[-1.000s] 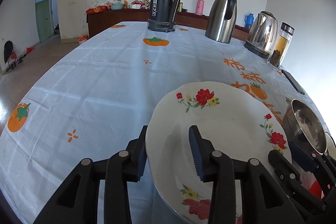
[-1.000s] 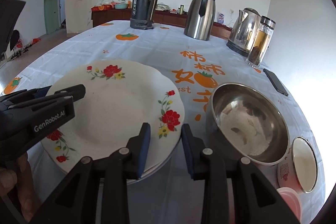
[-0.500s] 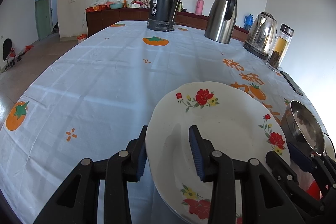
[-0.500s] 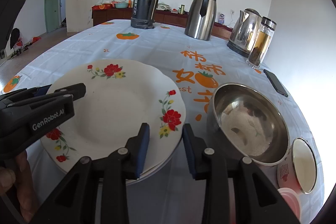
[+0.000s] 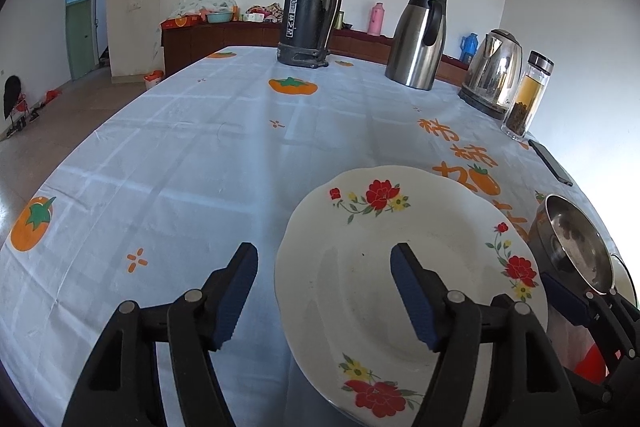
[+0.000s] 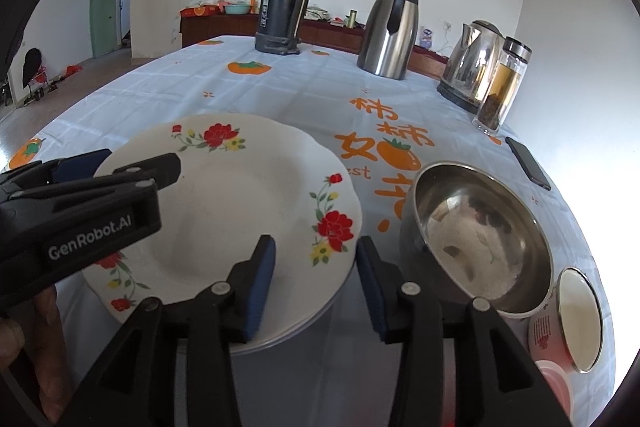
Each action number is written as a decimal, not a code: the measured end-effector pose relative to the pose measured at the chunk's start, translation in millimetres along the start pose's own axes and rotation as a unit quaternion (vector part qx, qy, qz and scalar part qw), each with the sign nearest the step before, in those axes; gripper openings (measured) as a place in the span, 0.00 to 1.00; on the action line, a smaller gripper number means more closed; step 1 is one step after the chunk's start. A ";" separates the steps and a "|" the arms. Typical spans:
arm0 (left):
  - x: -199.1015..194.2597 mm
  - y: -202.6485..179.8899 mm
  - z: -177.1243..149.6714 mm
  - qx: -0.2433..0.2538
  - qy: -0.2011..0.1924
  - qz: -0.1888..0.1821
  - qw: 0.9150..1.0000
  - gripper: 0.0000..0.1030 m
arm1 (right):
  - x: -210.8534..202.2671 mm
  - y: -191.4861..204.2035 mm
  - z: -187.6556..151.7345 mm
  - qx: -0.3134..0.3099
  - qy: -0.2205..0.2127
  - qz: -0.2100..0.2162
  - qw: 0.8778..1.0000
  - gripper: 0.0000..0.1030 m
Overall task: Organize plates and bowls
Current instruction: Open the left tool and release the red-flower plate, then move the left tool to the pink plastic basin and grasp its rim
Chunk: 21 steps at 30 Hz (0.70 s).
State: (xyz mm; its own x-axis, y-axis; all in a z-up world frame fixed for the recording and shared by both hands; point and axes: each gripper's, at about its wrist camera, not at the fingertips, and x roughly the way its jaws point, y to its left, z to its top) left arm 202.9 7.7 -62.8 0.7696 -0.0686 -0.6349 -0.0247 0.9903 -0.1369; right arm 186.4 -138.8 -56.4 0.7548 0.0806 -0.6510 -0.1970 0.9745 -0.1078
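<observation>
A white plate with red flowers lies on top of a stack of plates on the blue-white tablecloth. My left gripper straddles the plate's left rim; its jaws are opening wide and the pads stand clear of the rim. My right gripper straddles the right rim, its jaws opening too, with a gap beside the pads. A steel bowl stands right of the plates, and a small white cup sits beyond it.
At the far end stand a black flask, a steel carafe, a kettle and a glass tea bottle. A phone lies near the right edge. A hand shows lower left.
Both grippers have let go of the flowered plate's rim: the left jaws spread wide, the right jaws a little. The plate and both hands stay where they were.
</observation>
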 end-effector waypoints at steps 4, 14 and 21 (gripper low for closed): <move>0.8 1.7 -0.1 -0.004 0.002 0.001 1.000 0.70 | -1.4 0.7 0.1 -0.001 -0.004 0.001 1.000 0.44; -2.3 8.9 -0.8 -0.021 -0.004 0.009 1.000 0.70 | -25.1 -1.1 -2.8 0.004 -0.062 0.001 0.998 0.45; -38.5 6.1 -14.1 -0.014 -0.034 0.025 0.999 0.70 | -80.9 -20.3 -12.5 0.016 -0.119 0.047 0.992 0.39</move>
State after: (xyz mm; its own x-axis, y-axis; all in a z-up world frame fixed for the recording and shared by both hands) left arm 164.1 14.7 -49.9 0.8084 -0.0103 -0.5885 -0.0813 0.9883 -0.1289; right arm 121.4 -167.7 -10.9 0.8613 0.2145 -0.4606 -0.2564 0.9661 -0.0295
